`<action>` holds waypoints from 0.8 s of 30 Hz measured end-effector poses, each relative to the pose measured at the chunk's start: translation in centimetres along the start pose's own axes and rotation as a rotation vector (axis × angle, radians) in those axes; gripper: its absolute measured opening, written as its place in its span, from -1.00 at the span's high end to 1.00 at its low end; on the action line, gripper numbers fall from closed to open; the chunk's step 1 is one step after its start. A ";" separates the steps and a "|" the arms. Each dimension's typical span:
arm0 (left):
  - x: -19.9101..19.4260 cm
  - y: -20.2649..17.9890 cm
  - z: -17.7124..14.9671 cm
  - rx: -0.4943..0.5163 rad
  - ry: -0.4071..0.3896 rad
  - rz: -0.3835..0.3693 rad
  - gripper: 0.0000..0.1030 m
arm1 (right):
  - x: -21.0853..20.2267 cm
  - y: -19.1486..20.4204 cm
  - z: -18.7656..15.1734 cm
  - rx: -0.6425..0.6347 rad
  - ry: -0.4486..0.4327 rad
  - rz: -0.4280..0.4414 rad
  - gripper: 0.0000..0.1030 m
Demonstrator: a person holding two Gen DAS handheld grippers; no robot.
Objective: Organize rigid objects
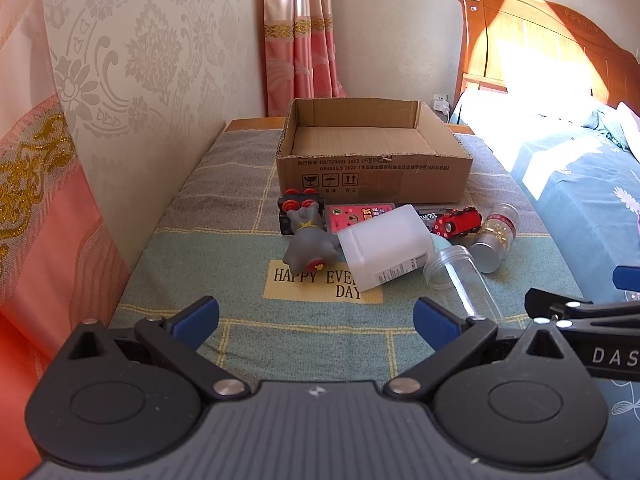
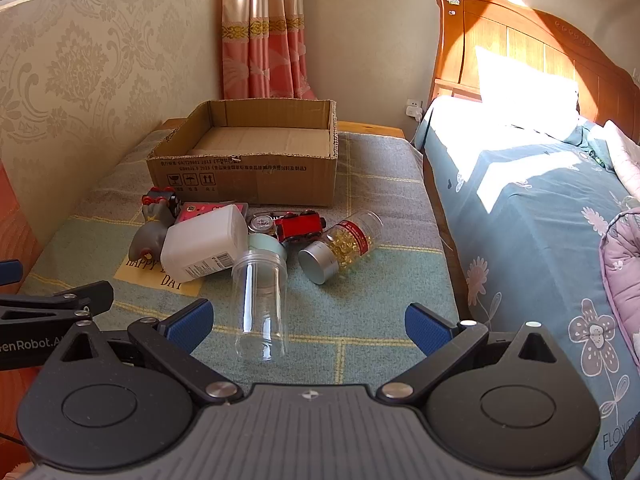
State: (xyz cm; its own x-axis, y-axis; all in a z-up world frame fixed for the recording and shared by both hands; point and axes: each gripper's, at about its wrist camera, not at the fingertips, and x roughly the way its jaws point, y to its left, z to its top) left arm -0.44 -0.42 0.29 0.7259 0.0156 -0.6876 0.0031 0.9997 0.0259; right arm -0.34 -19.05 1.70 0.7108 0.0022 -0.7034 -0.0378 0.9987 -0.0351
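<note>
An empty cardboard box (image 1: 372,152) (image 2: 244,168) stands at the back of a cloth-covered table. In front of it lies a pile: a white plastic jug (image 1: 384,248) (image 2: 206,242), a grey rubber toy (image 1: 308,248) (image 2: 150,234), a black toy car with red wheels (image 1: 298,200) (image 2: 164,196), a red toy train (image 1: 458,222) (image 2: 300,226), a pill bottle with a silver cap (image 1: 494,240) (image 2: 340,246), a clear jar (image 1: 460,280) (image 2: 262,300) and a pink card (image 1: 360,214). My left gripper (image 1: 316,320) is open, short of the pile. My right gripper (image 2: 308,320) is open, with the clear jar's base lying between its fingers, untouched.
A patterned wall panel (image 1: 152,80) borders the table on the left. A bed with a blue floral cover (image 2: 540,220) and wooden headboard (image 2: 520,48) lies to the right. Pink curtains (image 2: 264,40) hang behind the box. The right gripper's body (image 1: 592,328) shows at the left view's right edge.
</note>
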 end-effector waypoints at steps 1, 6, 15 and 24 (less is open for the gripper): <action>0.0 0.0 0.0 0.000 0.000 0.001 -0.99 | 0.0 0.0 0.0 0.000 0.001 0.000 -1.00; 0.0 0.2 0.2 -0.002 0.002 -0.006 -0.99 | 0.0 0.0 0.0 -0.001 0.001 -0.001 -1.00; 0.1 0.2 0.3 0.000 0.002 -0.005 -0.99 | 0.0 0.1 0.1 -0.001 0.000 -0.002 -1.00; 0.0 0.2 0.3 0.001 0.000 -0.004 -0.99 | -0.2 0.0 0.1 -0.002 -0.003 0.001 -1.00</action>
State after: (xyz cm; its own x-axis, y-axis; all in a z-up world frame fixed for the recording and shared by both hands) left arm -0.26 -0.18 0.53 0.7256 0.0117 -0.6880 0.0067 0.9997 0.0241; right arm -0.42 -19.00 1.88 0.7125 0.0035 -0.7016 -0.0401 0.9986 -0.0357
